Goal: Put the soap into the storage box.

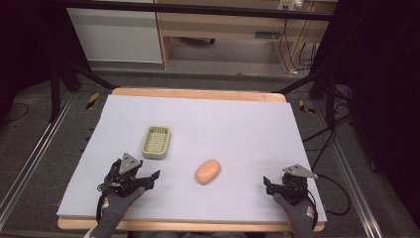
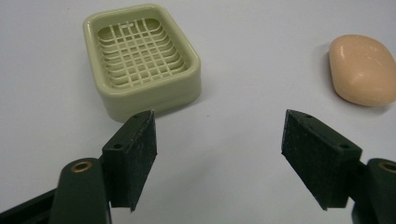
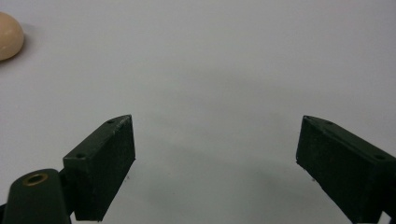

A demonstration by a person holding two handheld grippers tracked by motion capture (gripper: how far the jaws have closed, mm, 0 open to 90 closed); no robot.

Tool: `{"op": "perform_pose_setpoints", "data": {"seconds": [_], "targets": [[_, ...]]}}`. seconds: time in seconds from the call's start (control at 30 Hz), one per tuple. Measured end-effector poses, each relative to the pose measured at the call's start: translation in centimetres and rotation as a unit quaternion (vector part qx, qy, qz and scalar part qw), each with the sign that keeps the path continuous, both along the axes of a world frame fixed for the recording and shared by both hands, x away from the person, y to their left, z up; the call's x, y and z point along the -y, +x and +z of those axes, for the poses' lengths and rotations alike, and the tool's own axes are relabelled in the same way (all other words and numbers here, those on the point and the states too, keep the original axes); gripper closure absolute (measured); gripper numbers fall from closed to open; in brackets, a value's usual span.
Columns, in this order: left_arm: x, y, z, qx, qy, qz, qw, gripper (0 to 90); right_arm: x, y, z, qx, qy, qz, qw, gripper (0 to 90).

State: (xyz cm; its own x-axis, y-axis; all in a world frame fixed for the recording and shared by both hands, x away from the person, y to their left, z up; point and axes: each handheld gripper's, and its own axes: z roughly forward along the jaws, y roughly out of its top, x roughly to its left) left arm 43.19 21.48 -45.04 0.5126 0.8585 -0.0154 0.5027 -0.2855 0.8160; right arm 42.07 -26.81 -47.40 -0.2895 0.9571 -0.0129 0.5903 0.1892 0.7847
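Note:
A pale green soap dish with a grid bottom stands empty on the mat, left of centre. A peach bar of soap lies to its right, nearer the front edge. My left gripper rests at the front left, open, just short of the dish, with nothing between its jaws. My right gripper sits at the front right, open and empty over bare mat. The soap shows at the far left edge of the right gripper view.
A pale lilac mat covers the wooden table, whose front edge is close behind both hands. Black frame legs and cables stand on the floor beside the table. A wooden desk stands beyond.

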Motion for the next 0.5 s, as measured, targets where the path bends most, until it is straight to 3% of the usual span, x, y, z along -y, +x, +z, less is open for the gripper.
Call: {"op": "perform_pose_setpoints", "data": {"seconds": [0.5], "targets": [[1.7, 0.1, 0.4, 0.004, 0.004, -0.020, 0.9998, 24.1, -0.2, 0.0, 0.0, 0.002, 0.001, 0.001, 1.0000, 12.0]]}}
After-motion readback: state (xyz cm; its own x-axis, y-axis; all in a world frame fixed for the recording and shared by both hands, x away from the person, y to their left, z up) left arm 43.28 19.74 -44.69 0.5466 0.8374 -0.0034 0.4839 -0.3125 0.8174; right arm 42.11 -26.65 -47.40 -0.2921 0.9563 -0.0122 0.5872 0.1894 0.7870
